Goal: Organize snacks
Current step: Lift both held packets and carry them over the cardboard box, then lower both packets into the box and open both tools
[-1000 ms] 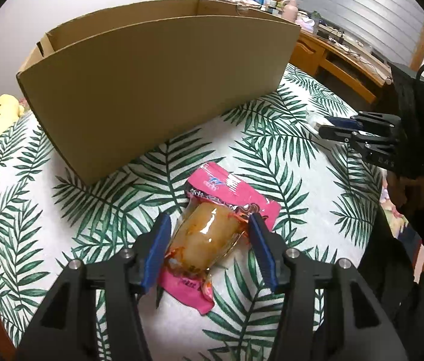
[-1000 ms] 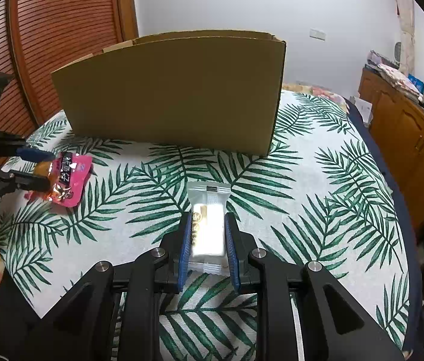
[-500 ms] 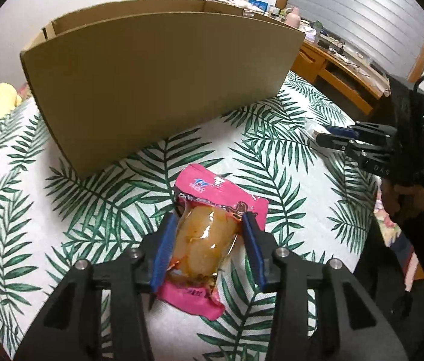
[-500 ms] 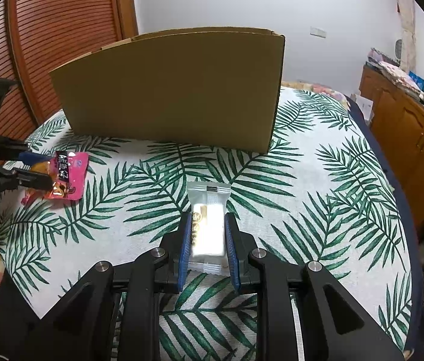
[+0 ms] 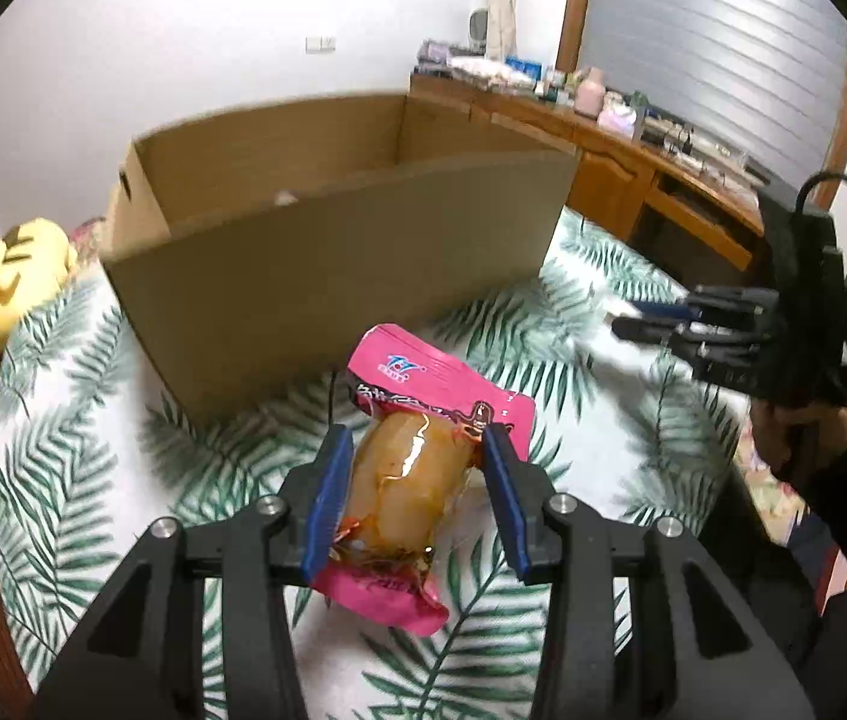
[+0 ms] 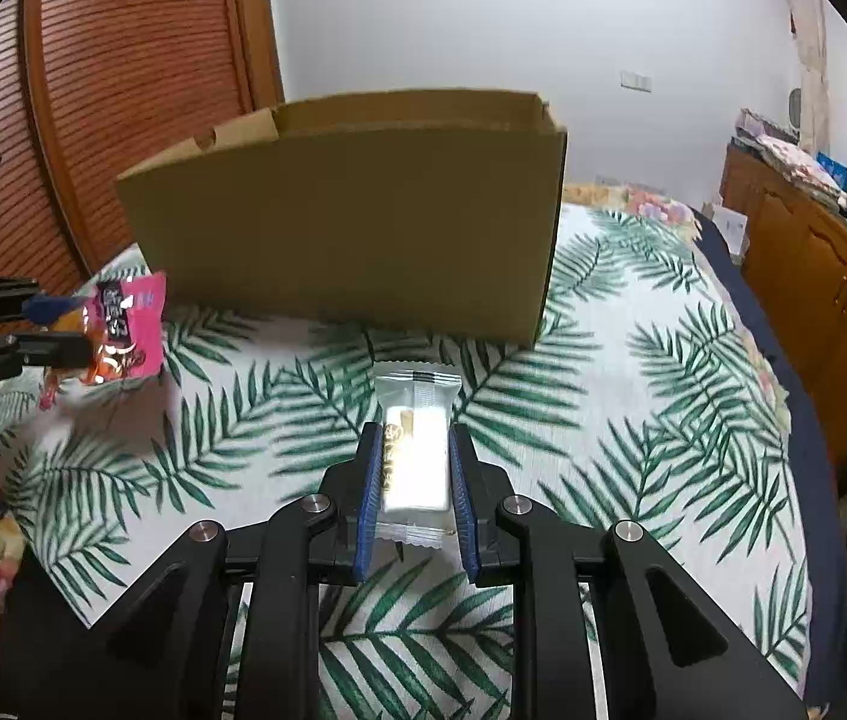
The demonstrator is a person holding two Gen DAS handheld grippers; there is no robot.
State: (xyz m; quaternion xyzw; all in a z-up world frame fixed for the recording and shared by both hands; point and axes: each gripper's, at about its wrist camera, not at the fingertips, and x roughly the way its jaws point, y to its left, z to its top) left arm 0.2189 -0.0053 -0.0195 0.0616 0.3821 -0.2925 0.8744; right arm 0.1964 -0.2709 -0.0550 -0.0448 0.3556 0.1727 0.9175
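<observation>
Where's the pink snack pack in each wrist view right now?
Left wrist: pink pack at lower centre, clamped in the left gripper, in front of the cardboard box.
Right wrist: pink pack at far left, left of the box.
Shared landmark: the cardboard box on the palm-leaf cloth.

Yellow plush toy [image 5: 15,276] on the palm-leaf cloth [image 6: 633,396]; cluttered wooden sideboard [image 5: 651,162]

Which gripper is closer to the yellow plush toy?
Left. The left gripper, clamped on the pink snack pack, is on the same side of the bed as the yellow plush toy. The right gripper, clamped on the white snack bar, is farther across.
</observation>
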